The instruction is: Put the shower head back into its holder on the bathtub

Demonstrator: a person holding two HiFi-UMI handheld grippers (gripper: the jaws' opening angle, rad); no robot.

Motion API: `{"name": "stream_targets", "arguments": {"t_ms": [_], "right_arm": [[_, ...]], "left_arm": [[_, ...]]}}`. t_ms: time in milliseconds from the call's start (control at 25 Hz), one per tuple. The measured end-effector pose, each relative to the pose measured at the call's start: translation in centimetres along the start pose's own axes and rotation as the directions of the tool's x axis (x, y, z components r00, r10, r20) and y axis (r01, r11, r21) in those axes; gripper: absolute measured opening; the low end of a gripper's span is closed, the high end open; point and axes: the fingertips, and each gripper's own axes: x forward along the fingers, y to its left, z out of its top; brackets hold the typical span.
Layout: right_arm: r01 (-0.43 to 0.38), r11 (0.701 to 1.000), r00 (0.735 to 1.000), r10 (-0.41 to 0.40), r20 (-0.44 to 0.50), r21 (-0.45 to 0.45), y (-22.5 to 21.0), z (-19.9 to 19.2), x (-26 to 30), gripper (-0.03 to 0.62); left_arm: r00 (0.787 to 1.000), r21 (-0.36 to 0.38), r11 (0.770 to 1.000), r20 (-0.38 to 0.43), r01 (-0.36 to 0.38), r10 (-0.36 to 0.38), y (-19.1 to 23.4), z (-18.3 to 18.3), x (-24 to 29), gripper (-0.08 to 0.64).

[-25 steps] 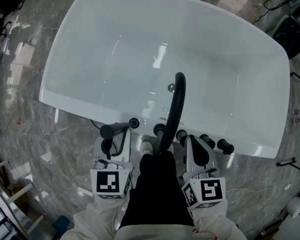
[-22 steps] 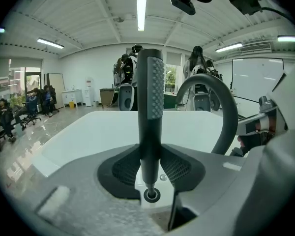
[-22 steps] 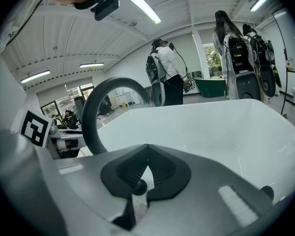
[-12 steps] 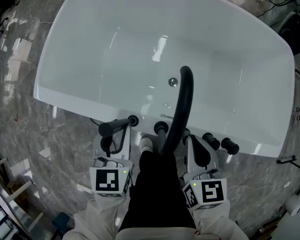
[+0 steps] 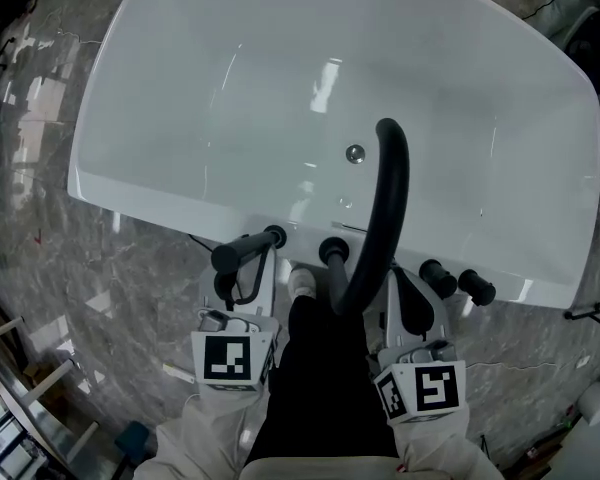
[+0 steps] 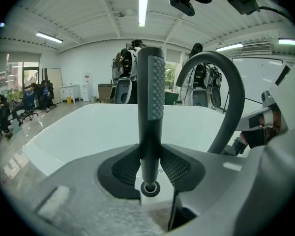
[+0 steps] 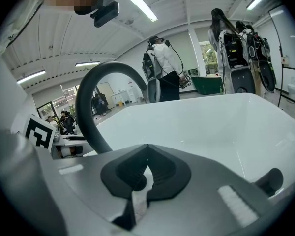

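The shower head [image 6: 151, 92], gripped upright in the left gripper [image 6: 150, 167]'s part-open jaws (the right gripper [image 7: 145, 163]'s are closed on nothing), is being lowered further, its foot nearly seated in the bathtub [image 5: 140, 206]'s holder [image 5: 273, 236].

Left gripper [image 6: 150, 167] holds the upright shower head [image 6: 151, 102] in its jaws — curved spout [image 6: 239, 104] beside it

Shower head [image 5: 242, 253] left of spout [image 5: 388, 208], two knobs [image 5: 477, 287] right
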Motion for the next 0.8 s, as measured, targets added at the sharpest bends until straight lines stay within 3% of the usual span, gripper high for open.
{"name": "stream_targets", "arguments": {"t_ms": [480,800], "right_arm": [[0.012,0.999,0.999,-0.01,-0.03,0.047,-0.5,-1.7,0.9,0.006],[-0.002,0.998,0.999,0.005,-0.042,0.056,-0.2,-2.2,1.4,0.006]], "left_arm": [[0.999,-0.012,1.0,-0.043,0.015,-0.015,0.3,-2.2,1.0,0.132],[0.999,-0.009,1.0,-0.028,0.016,-0.016,0.3,-3.2,1.3,0.132]]}}
